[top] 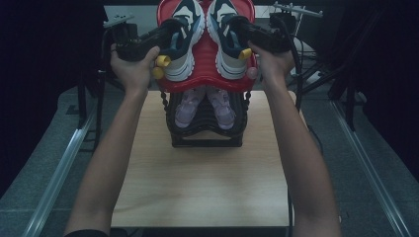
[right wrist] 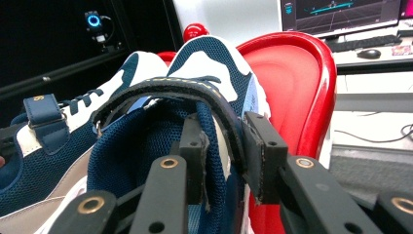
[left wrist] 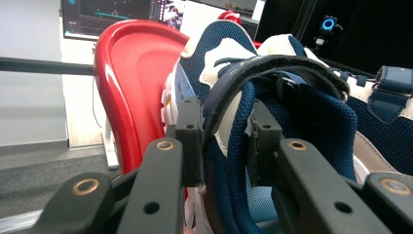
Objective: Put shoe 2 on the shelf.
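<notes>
I am looking down on a black tiered shoe rack (top: pixel 206 129) standing at the far end of the wooden table (top: pixel 202 182), with a pink pair of small shoes (top: pixel 203 106) on a lower tier. On its red top tray (top: pixel 207 54) are lying two navy-and-white sneakers. My left gripper (top: pixel 160 35) is clamping the left sneaker (top: pixel 182 37) by its collar; my right gripper (top: pixel 244 30) is clamping the right sneaker (top: pixel 226 39) likewise.

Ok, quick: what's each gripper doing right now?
Left gripper: shut on the collar of the left blue sneaker.
Right gripper: shut on the collar of the right blue sneaker.
</notes>
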### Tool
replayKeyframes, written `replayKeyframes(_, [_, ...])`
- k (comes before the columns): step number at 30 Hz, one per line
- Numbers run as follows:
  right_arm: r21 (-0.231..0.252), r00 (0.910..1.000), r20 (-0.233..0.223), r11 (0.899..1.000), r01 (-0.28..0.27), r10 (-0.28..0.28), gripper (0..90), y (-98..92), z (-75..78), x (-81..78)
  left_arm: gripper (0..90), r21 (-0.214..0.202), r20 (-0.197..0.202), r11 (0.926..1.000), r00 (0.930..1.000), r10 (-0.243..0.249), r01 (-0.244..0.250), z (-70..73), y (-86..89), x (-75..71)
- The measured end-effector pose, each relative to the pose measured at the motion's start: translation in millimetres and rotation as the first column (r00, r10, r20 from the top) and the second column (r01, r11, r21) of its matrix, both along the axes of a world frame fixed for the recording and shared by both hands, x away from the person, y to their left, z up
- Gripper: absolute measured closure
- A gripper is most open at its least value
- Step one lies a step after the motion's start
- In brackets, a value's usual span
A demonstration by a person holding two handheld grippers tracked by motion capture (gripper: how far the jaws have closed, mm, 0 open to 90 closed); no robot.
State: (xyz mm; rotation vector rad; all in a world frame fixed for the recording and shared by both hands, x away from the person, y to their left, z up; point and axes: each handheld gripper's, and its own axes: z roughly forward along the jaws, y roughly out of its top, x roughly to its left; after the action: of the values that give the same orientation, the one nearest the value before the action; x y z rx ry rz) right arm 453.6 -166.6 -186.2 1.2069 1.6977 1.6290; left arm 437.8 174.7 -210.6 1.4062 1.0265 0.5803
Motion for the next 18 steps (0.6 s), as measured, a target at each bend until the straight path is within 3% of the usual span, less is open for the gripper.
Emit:
replayKeyframes(7, [-0.044,0.9997,0.014,0.999,-0.022,0.022,64.6,9.6,-3.4,1.8,66.5,-0.021,-0.001,0.9992,0.9994,-0.033,0.033,-1.1,0.2,1.1])
replayKeyframes(9, [-0.048,0.9994,0.017,0.998,-0.029,0.030,61.5,11.9,-3.2,1.6,60.7,-0.034,-0.026,0.9969,0.9971,-0.072,0.071,-0.5,1.4,3.5])
replayKeyframes(11, [-0.039,0.9989,0.019,0.998,-0.041,0.042,57.5,11.4,-3.1,1.6,54.0,-0.022,-0.058,0.9943,0.9927,-0.106,0.105,-0.5,0.0,6.2])
replayKeyframes(18, [-0.024,0.9972,0.014,0.997,-0.072,0.073,41.1,3.8,-0.8,-0.5,49.6,-0.029,-0.027,0.9941,0.9941,-0.105,0.105,2.1,0.9,1.4])
